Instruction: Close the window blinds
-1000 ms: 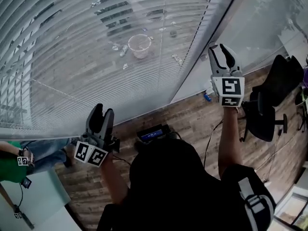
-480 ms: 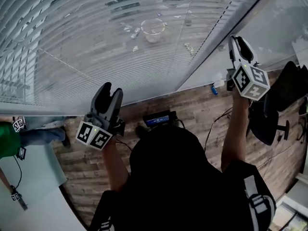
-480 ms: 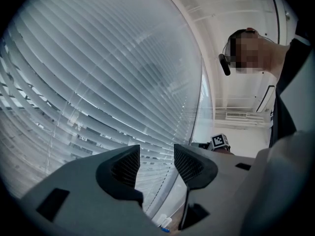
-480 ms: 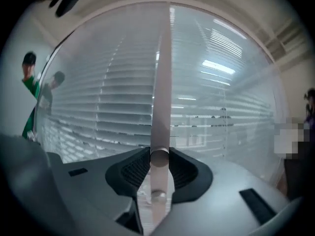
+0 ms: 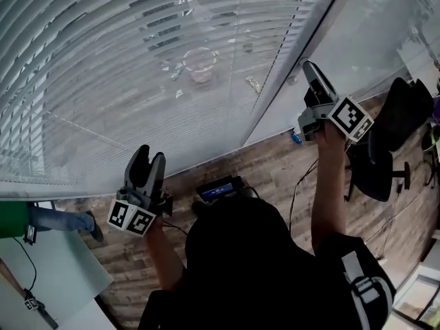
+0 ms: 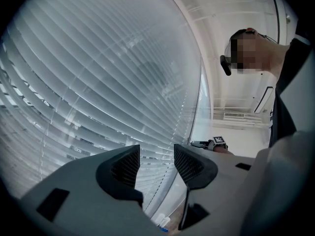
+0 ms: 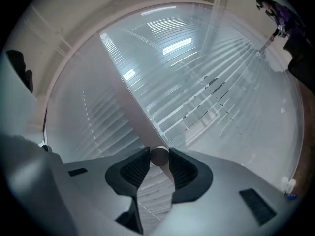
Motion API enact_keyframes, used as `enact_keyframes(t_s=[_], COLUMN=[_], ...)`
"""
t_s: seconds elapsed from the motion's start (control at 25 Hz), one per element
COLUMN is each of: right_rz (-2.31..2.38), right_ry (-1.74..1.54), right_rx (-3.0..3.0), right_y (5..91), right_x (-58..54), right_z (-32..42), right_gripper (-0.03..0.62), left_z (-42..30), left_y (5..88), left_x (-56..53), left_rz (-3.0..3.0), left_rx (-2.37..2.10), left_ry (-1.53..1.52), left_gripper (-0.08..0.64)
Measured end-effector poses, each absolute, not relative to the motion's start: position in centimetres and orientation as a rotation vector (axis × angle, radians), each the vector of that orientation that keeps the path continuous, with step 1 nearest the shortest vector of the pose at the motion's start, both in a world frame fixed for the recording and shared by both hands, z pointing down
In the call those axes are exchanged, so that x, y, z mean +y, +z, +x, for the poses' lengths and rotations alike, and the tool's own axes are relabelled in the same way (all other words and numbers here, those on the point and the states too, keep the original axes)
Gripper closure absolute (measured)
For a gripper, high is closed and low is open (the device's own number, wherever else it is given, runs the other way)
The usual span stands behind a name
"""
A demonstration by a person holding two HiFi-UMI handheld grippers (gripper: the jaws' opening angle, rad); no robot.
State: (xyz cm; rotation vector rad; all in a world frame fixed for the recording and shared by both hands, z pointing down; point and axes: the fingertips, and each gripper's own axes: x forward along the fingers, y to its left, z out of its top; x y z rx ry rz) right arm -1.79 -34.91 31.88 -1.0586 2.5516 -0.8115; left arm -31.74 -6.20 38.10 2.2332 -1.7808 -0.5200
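**Tilt Wand Clamped at Its Lower End, Slats Not Yet Turned**

Nearest the body, the left gripper (image 5: 148,158) was held low before the bottom of the blinds, its jaws parted and nothing caught between them (only slats were seen through the gap in the left gripper view). Higher and to the right, the right gripper (image 5: 311,67) was raised to the edge of the blinds. Its jaws were seen pressed on both sides of the round lower end of the tilt wand (image 7: 137,116), a slim pale rod that ran up and away along the side of the window blinds (image 5: 137,60). The blinds were found lowered over the whole pane, just beyond both grippers, with the slats tilted open enough that the ground outside could be made out through them.

The wand was judged light, stiff and smooth, so slip within the pads could be expected if it were pinched loosely. It was best taken near its lower end, as it was, and twisted about its own axis rather than pulled. The slats were judged thin and easily bent, so they were better left untouched. The closing was judged barely begun
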Motion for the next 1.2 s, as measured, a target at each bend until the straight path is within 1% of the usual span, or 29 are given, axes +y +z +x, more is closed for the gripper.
enact_keyframes(t_s=[0.08, 0.12, 0.24, 0.32, 0.4, 0.48, 0.56, 0.64, 0.84, 0.92, 1.08, 1.2], right_rz=[-1.101, -1.189, -1.541, -1.635, -1.671, -1.709, -1.727, -1.705, -1.442, -1.334, -1.156, -1.069], right_ry=[-0.666, -0.488, 0.291, 0.648, 0.828, 0.89, 0.82, 0.626, -0.22, -0.448, -0.745, -0.837], right_rx=[2.638, 2.727, 2.943, 2.987, 3.002, 3.006, 3.01, 3.008, 2.868, 2.771, 2.62, 2.567], right_y=[31.7, 31.7, 31.5, 31.4, 31.2, 31.2, 31.2, 30.9, 30.4, 30.4, 30.8, 31.3], right_x=[-34.5, -34.3, -34.1, -34.1, -34.2, -34.3, -34.4, -34.4, -35.0, -35.2, -35.1, -35.2], right_z=[-1.7, -1.7, -1.9, -2.7, -3.4, -3.4, -3.2, -3.0, -2.0, -1.7, -1.8, -1.8], right_gripper=[0.466, 0.465, 0.446, 0.445, 0.446, 0.462, 0.465, 0.466, 0.466, 0.466, 0.466, 0.466], left_z=[-31.7, -31.7, -31.9, -32.0, -31.9, -31.9, -31.9, -31.9, -31.9, -31.9, -32.1, -32.0], left_y=[37.9, 37.8, 37.6, 37.4, 37.2, 37.1, 37.1, 36.9, 36.4, 36.7, 37.2, 37.8], left_x=[-6.1, -6.1, -6.3, -6.5, -6.5, -6.5, -6.4, -6.2, -6.2, -6.3, -6.1, -6.3], left_rz=[2.236, 2.237, 2.234, 2.232, 2.233, 2.231, 2.225, 2.222, 2.22, 2.22, 2.215, 2.217], left_rx=[-1.783, -1.785, -1.79, -1.791, -1.79, -1.791, -1.796, -1.801, -1.802, -1.796, -1.792, -1.786], left_ry=[-0.517, -0.516, -0.514, -0.515, -0.513, -0.511, -0.511, -0.513, -0.514, -0.517, -0.519, -0.523], left_gripper=[0.342, 0.342, 0.342, 0.342, 0.342, 0.342, 0.342, 0.342, 0.342, 0.342, 0.342, 0.342])
